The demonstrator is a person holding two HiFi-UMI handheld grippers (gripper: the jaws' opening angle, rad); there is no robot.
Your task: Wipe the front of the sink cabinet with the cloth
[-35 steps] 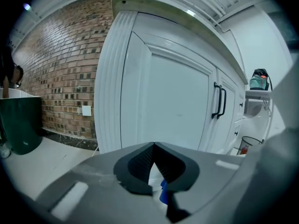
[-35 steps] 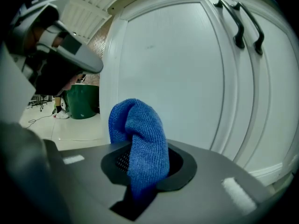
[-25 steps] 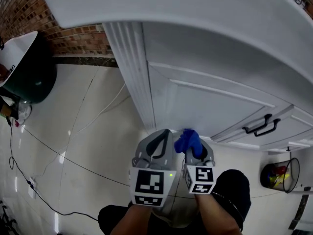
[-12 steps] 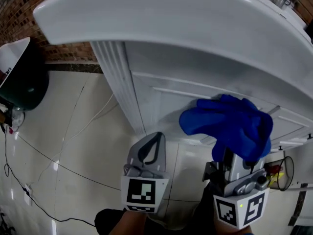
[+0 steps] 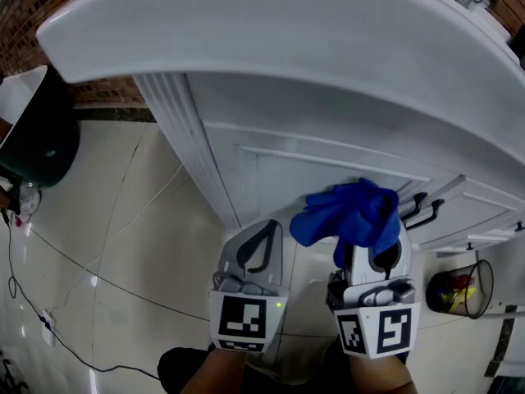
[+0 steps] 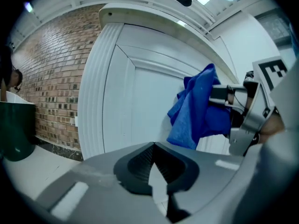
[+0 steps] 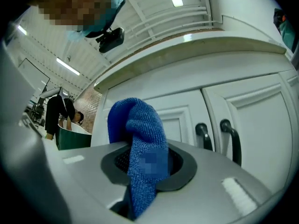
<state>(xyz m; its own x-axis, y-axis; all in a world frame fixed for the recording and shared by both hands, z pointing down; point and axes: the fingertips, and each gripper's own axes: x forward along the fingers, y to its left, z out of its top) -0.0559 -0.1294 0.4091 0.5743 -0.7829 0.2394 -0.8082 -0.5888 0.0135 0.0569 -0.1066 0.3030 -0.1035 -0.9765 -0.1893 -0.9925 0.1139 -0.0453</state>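
**Desk:** One white sink cabinet fills the upper half of the head view, under the overhanging counter. Where is the cloth?

**Photographer:** Right of centre, in the lower half. The blue cloth is bunched, and the right hand-held gripper has its jaws clamped on one fold. The rest flops over the top. It hangs just in front of a door panel, but no view confirms contact.

**Desk:** And the other one?

**Photographer:** The left hand-held gripper, at bottom centre, has its jaws closed on nothing. It sits just beside the right one.

**Desk:** What could go wrong from here?

**Photographer:** Biggest first. The cloth droops to one side rather than padding the jaw tips. A firm push could put bare gripper against the painted door instead of fabric. Next, only a fold is pinched, so dragging it over the panel's raised moulding could tug it loose. Smallest, the two dark door handles lie just right of the cloth. They could snag a trailing corner on a sweep that way.
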